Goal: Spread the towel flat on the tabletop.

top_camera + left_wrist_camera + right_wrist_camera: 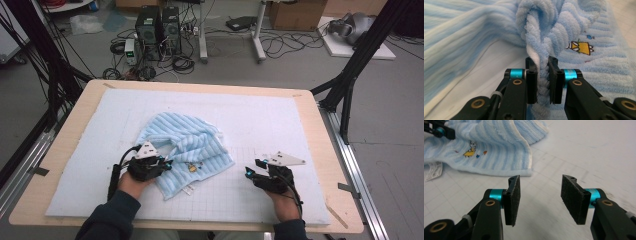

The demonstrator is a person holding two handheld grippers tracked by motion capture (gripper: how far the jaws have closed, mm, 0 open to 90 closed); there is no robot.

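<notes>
— Left gripper (541, 72)?
— Clamped on a fold of the striped blue towel (187, 145) — crumpled mid-mat, left of centre.
— Right gripper (541, 197)?
— Jaws apart, nothing between, just beside the towel's edge.

We can read no words, brands or numbers anywhere. The white tag (432, 170) at the towel's (499, 150) edge carries print too blurred for us to read; the towel bears small embroidered pictures, no lettering.

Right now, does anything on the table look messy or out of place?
The blue striped towel lies crumpled rather than flat on the white mat, a fold pinched in the left gripper. Nothing looks spilled or damaged.
</notes>
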